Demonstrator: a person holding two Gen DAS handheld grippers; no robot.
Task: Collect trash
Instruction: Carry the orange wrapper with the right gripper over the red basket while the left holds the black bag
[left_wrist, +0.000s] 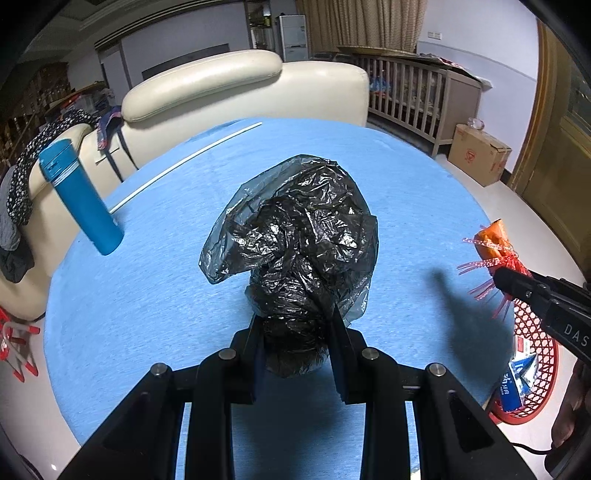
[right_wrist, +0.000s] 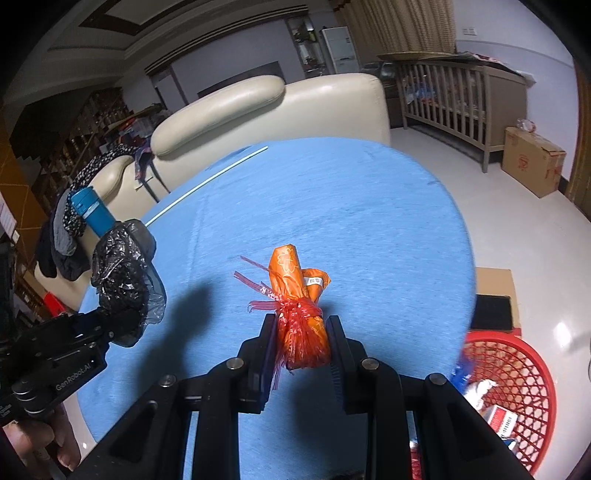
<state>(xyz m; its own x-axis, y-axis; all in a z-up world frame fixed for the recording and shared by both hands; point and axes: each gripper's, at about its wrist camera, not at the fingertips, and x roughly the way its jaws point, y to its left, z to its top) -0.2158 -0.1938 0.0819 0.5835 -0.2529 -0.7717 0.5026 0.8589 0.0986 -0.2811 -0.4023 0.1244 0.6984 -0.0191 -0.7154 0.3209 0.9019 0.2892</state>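
A: Left wrist view first. What has the left gripper (left_wrist: 295, 332) got?

B: Its jaws are clamped on the neck of a black bag (left_wrist: 295, 236), crumpled and shiny, held up above the blue desk (left_wrist: 147, 295). The bag casts a shadow on the cloth, so I judge it is clear of the surface.

A: And the basket?

B: The red basket (left_wrist: 535, 350) sits on the floor past the desk's right edge. A few packets already lie in it. Between desk and basket the right gripper (left_wrist: 496, 278) shows, nipping an orange bundle (left_wrist: 493, 240).

A: Anything left on the desk?

B: A blue bottle (left_wrist: 79, 195) at the desk's left edge and a thin white stick (left_wrist: 184, 160) toward the far side. Whether either counts as trash I cannot tell.

A: Now the right wrist view.

B: The right gripper (right_wrist: 301, 339) has its jaws closed on the orange bundle (right_wrist: 299, 295), tied with red ribbon, above the desk (right_wrist: 332, 203). The basket (right_wrist: 524, 369) lies just off the desk's right edge, some wrappers inside. The left gripper (right_wrist: 114, 323) holds the black bag (right_wrist: 122, 273) over the desk's left edge, in front of the bottle (right_wrist: 92, 214).

A: So how far along?

B: Partway, I'd say: some trash binned, two pieces lifted, neither dropped in yet.
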